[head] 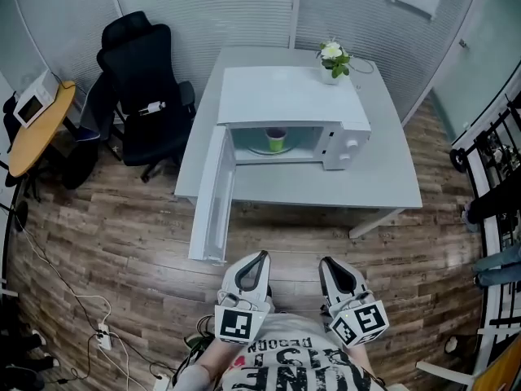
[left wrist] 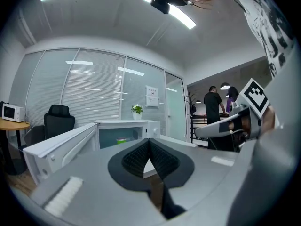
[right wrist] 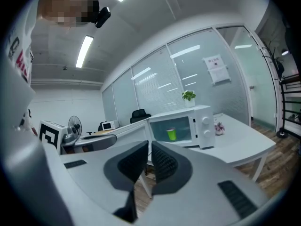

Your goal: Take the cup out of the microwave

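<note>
A white microwave [head: 293, 96] stands on a white table [head: 391, 177], its door [head: 213, 194] swung open toward me on the left. Inside, on the turntable, sits a small green cup [head: 276, 140], also seen in the left gripper view [left wrist: 121, 140] and the right gripper view [right wrist: 171, 134]. Both grippers are low in the head view, close to my body and well short of the table. The left gripper [head: 259, 255] [left wrist: 149, 140] is shut and empty. The right gripper [head: 327, 261] [right wrist: 149, 143] has its pads together with nothing between them.
A potted plant [head: 331, 59] stands at the back of the microwave top. A black office chair [head: 138, 88] is left of the table, a round wooden table [head: 37, 129] farther left. Cables [head: 98, 324] lie on the floor. A black rack [head: 496, 161] stands at right.
</note>
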Demonstrator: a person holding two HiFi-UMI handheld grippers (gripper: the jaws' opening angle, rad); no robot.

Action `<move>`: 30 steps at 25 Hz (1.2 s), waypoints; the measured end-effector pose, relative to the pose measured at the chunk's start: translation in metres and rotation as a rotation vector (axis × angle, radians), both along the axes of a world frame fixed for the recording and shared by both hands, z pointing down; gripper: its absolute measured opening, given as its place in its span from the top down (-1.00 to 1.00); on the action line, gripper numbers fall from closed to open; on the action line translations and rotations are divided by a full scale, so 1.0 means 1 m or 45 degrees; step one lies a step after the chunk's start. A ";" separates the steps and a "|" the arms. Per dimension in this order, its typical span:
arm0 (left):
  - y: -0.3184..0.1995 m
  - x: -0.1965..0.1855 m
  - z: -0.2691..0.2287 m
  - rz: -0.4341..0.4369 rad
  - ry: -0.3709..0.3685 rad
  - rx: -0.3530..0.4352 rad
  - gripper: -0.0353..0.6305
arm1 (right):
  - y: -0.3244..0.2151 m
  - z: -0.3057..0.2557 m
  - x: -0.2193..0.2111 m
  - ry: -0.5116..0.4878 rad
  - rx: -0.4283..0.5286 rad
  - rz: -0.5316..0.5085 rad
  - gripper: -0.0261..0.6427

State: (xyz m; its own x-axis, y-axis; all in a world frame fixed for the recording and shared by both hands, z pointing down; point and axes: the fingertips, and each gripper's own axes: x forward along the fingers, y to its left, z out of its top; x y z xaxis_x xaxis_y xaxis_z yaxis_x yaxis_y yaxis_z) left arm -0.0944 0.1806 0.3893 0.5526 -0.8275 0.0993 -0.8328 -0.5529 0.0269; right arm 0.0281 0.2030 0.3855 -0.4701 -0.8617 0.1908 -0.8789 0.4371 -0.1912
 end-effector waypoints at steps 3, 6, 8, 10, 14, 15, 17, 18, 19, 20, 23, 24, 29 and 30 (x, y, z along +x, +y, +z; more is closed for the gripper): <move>-0.013 -0.006 0.005 0.031 -0.023 0.027 0.86 | -0.013 0.005 -0.007 0.003 -0.021 0.012 0.84; -0.021 -0.011 0.009 0.031 0.002 -0.018 0.86 | -0.023 0.009 -0.011 0.001 -0.031 0.038 0.84; -0.027 -0.014 0.010 0.038 -0.004 -0.021 0.86 | -0.029 0.009 -0.015 -0.001 -0.031 0.044 0.84; -0.031 -0.017 0.011 0.058 -0.040 0.028 0.86 | -0.033 0.007 -0.019 -0.003 -0.028 0.043 0.84; -0.037 -0.022 0.010 0.040 -0.022 0.006 0.86 | -0.038 0.008 -0.023 -0.011 -0.023 0.046 0.84; -0.038 -0.021 0.010 0.032 -0.011 -0.012 0.86 | -0.039 0.008 -0.023 -0.011 -0.024 0.047 0.84; -0.041 -0.019 0.010 0.032 -0.009 -0.020 0.86 | -0.042 0.010 -0.020 -0.012 -0.028 0.053 0.84; -0.041 -0.017 0.010 0.037 -0.012 -0.018 0.86 | -0.043 0.011 -0.019 -0.015 -0.032 0.056 0.84; -0.042 -0.015 0.011 0.040 -0.013 -0.019 0.86 | -0.044 0.012 -0.018 -0.018 -0.037 0.058 0.84; -0.043 -0.013 0.011 0.042 -0.012 -0.021 0.86 | -0.046 0.013 -0.017 -0.021 -0.041 0.058 0.84; -0.048 -0.009 0.014 0.035 -0.006 -0.038 0.86 | -0.052 0.015 -0.014 -0.028 -0.053 0.052 0.84; -0.051 -0.008 0.015 0.031 -0.007 -0.042 0.86 | -0.056 0.017 -0.012 -0.029 -0.057 0.049 0.84; -0.072 0.001 0.014 -0.008 0.010 -0.048 0.86 | -0.079 0.018 -0.002 -0.029 -0.058 0.016 0.84; -0.077 0.003 0.013 -0.017 0.013 -0.046 0.86 | -0.085 0.017 0.000 -0.030 -0.058 0.007 0.84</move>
State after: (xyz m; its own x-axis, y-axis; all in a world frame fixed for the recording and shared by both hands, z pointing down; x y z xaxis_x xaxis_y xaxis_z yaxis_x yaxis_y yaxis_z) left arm -0.0919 0.1035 0.4026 0.5425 -0.8310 0.1235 -0.8398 -0.5401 0.0549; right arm 0.0280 0.1183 0.4026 -0.4702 -0.8549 0.2192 -0.8763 0.4226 -0.2314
